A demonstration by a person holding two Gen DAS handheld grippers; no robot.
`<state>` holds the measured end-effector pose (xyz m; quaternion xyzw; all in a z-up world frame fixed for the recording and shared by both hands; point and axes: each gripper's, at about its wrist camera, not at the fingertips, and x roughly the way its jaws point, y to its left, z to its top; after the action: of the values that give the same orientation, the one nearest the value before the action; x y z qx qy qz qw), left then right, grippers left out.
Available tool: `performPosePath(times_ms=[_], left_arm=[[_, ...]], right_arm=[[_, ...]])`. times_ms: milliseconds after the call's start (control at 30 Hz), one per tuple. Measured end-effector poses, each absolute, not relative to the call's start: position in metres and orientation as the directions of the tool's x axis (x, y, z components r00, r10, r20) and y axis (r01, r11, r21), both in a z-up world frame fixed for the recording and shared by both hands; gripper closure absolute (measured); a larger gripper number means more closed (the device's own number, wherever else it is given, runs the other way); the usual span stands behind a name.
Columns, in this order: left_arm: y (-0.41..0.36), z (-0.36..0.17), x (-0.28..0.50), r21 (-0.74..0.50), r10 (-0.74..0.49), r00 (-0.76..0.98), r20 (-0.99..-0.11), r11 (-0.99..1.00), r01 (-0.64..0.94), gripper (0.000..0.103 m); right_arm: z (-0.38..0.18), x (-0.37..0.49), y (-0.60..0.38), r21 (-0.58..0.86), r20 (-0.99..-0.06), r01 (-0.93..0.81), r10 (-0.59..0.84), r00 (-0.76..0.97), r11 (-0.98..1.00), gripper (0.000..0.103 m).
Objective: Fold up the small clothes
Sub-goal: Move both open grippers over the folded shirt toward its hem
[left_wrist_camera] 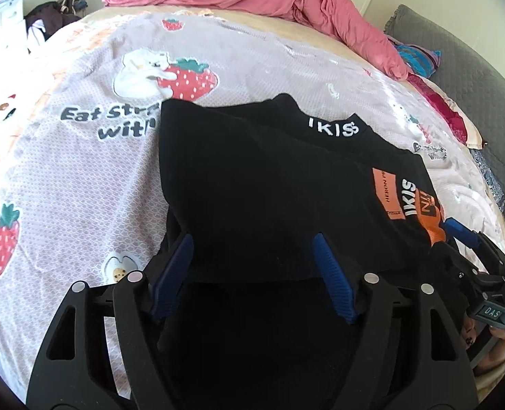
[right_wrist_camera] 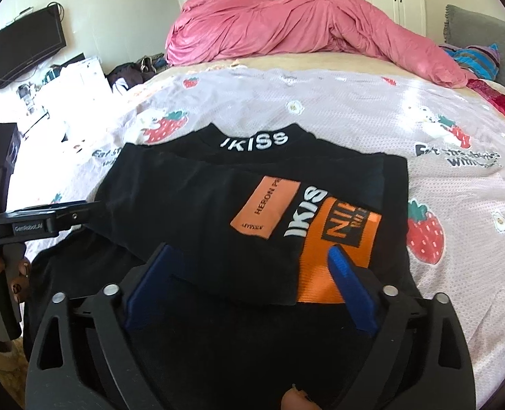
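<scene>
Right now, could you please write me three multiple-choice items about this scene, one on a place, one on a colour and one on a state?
1. Where does the black garment lie?
A. on the strawberry-print sheet
B. on the floor
C. on top of the pink duvet

2. What colour is the cuff between the right claw fingers?
A. green
B. orange
C. white

3. How does the left claw stand?
A. shut tight on a sock
B. out of view
C. open over the garment's near edge

Answers: 1 A, the printed sheet shows all round the garment; 2 B, the ribbed band is orange with black lettering; 3 C, the blue fingers stand wide apart with black cloth between them.
</scene>
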<state>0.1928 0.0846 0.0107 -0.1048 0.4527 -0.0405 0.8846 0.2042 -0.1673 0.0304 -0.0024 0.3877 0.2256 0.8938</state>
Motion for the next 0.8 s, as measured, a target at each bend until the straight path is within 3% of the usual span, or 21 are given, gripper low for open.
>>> performPosePath(times_ms=[133,267,333,800], left_arm=[[0.086,0.015,0.188,-0.205,-0.15,0.601,-0.785,0.978,-0.024,0.024],[0.091,0.02,0.184,-0.202,-0.136,0.616,-0.776,0.979,-0.038,0.022],[0.092,0.024,0.182,-0.194,-0.126,0.627,-0.769,0.98,-0.042,0.013],[0.098,0.044,0.163,-0.183,-0.114,0.671,-0.733,0.983,-0.033,0.01]], right_arm=[[0.035,0.203,-0.17,0.183,-0.675,-0.4,0.41,0.613,0.898,0.007],[0.038,0.203,-0.174,0.185,-0.667,-0.391,0.408,0.624,0.902,0.005],[0.04,0.203,-0.175,0.189,-0.662,-0.388,0.409,0.628,0.902,0.005],[0.05,0.198,-0.188,0.201,-0.629,-0.36,0.402,0.665,0.911,0.005]])
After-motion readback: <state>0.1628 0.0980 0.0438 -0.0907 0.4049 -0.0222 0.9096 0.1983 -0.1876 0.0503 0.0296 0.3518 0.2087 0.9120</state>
